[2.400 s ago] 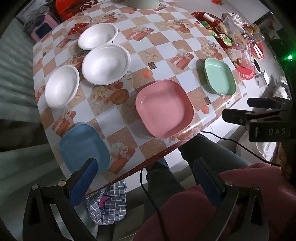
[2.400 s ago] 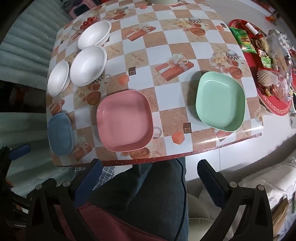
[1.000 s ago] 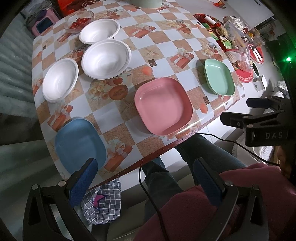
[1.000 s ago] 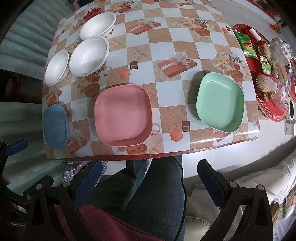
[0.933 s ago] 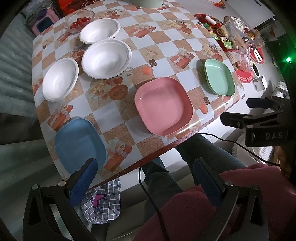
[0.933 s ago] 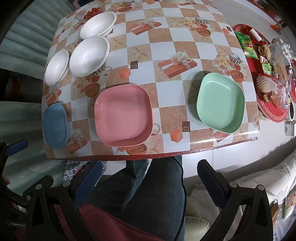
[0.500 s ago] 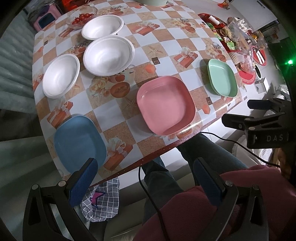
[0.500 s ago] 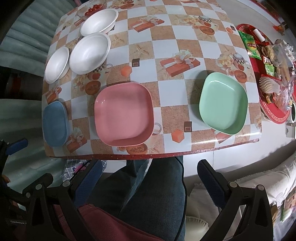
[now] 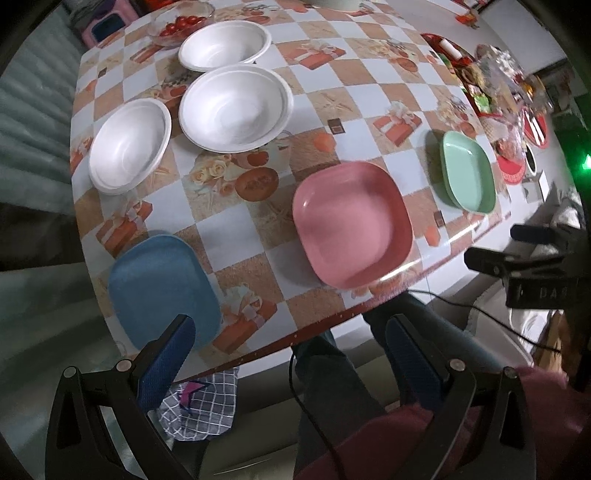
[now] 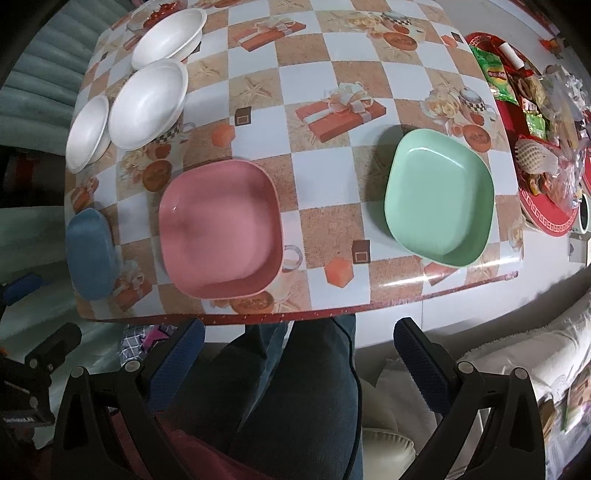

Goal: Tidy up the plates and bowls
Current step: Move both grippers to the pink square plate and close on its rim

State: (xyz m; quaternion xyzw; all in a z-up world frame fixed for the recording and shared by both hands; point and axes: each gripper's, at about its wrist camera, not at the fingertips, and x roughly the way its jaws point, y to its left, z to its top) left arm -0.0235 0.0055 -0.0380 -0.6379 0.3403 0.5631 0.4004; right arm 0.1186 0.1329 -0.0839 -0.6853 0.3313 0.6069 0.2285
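Observation:
A blue plate, a pink plate and a green plate lie in a row along the near edge of the table. Three white bowls stand apart at the far left. The same plates show in the right wrist view: blue plate, pink plate, green plate. My left gripper is open and empty, above the table's near edge by the blue plate. My right gripper is open and empty, just short of the table edge.
A glass bowl of tomatoes stands at the far left corner. Red trays of snacks crowd a surface to the right. The person's legs are under the near edge. A checked cloth lies below the table.
Both grippers have moved closer to the table, so the plates and bowls look larger. Nothing on the table has moved. Both grippers stay open.

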